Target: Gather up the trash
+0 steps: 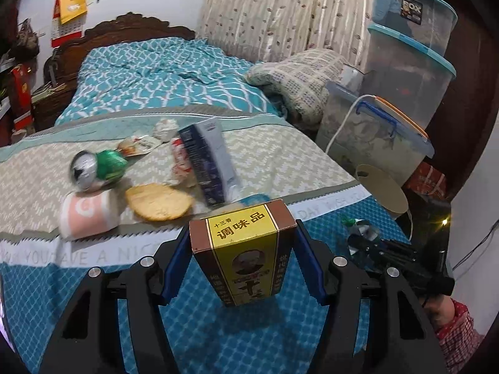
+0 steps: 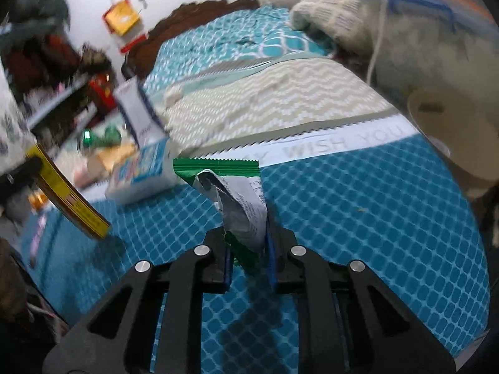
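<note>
My left gripper (image 1: pixel 241 249) is shut on a brown and yellow seasoning box (image 1: pixel 243 246), held above the bed's blue blanket (image 1: pixel 193 321). The box also shows at the left of the right wrist view (image 2: pixel 71 199). My right gripper (image 2: pixel 248 249) is shut on a green and silver snack wrapper (image 2: pixel 230 193), above the blanket (image 2: pixel 358 218). On the bed beyond lie a crushed green can (image 1: pixel 96 170), a pink cup (image 1: pixel 89 215), a yellow flat wrapper (image 1: pixel 159 201), a dark blue carton (image 1: pixel 207 162), a red-white wrapper (image 1: pixel 181 162) and a crumpled tissue (image 1: pixel 163 127).
A blue-white packet (image 2: pixel 140 171) lies on the blanket left of the right gripper. Stacked plastic storage bins (image 1: pixel 405 62) and a round beige lid (image 1: pixel 382 191) stand right of the bed. A folded blanket (image 1: pixel 296 78) lies at the bed's right. The headboard (image 1: pixel 124 31) is far.
</note>
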The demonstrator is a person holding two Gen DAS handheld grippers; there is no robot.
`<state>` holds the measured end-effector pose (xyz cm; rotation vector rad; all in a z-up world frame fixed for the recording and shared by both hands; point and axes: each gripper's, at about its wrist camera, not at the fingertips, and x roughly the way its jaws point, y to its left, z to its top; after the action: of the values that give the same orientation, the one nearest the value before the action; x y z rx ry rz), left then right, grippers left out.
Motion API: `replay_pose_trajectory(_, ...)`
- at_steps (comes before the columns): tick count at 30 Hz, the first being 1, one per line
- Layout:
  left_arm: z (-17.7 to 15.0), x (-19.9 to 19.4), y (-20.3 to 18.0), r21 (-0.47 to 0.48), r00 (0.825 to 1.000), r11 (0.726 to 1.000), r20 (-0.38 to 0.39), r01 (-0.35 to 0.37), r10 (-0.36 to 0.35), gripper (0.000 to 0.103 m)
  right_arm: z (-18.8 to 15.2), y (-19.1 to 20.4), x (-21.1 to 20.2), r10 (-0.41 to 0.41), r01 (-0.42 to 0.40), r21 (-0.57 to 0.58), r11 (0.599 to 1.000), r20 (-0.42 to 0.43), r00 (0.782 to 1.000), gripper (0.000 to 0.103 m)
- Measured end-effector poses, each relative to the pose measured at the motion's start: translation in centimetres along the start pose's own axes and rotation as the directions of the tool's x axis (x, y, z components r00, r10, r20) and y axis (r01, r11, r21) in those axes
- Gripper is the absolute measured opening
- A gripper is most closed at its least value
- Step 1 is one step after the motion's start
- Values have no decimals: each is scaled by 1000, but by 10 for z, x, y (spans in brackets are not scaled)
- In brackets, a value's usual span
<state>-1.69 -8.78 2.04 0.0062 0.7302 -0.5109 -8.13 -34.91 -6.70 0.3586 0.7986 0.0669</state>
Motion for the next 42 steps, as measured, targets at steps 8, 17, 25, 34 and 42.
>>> replay_pose_trajectory(8, 27, 50, -65, 86, 994, 992, -57, 95, -90, 59, 8, -59, -21, 15, -22, 130, 991, 58, 998, 19)
replay_pose_trajectory(17, 80, 133, -170, 156, 951, 944, -149, 292, -270, 59, 45, -155, -52, -102, 61, 255, 965, 150, 983, 19)
replay_pose_trajectory(25, 120, 219, -276, 222, 928, 906, -183, 362, -325, 59, 62, -234, -48, -193, 130, 383, 914, 129, 973, 23)
replay_pose_trajectory(34, 130, 275, -327, 202, 916, 908, -247, 367, -315, 76, 70, -258, -43, -246, 169, 407, 898, 144, 959, 80)
replay_pose_trajectory(42, 120, 209, -267, 204, 942, 921, -130, 331, -310, 76, 60, -238, -65, -227, 113, 416, 902, 237, 944, 80)
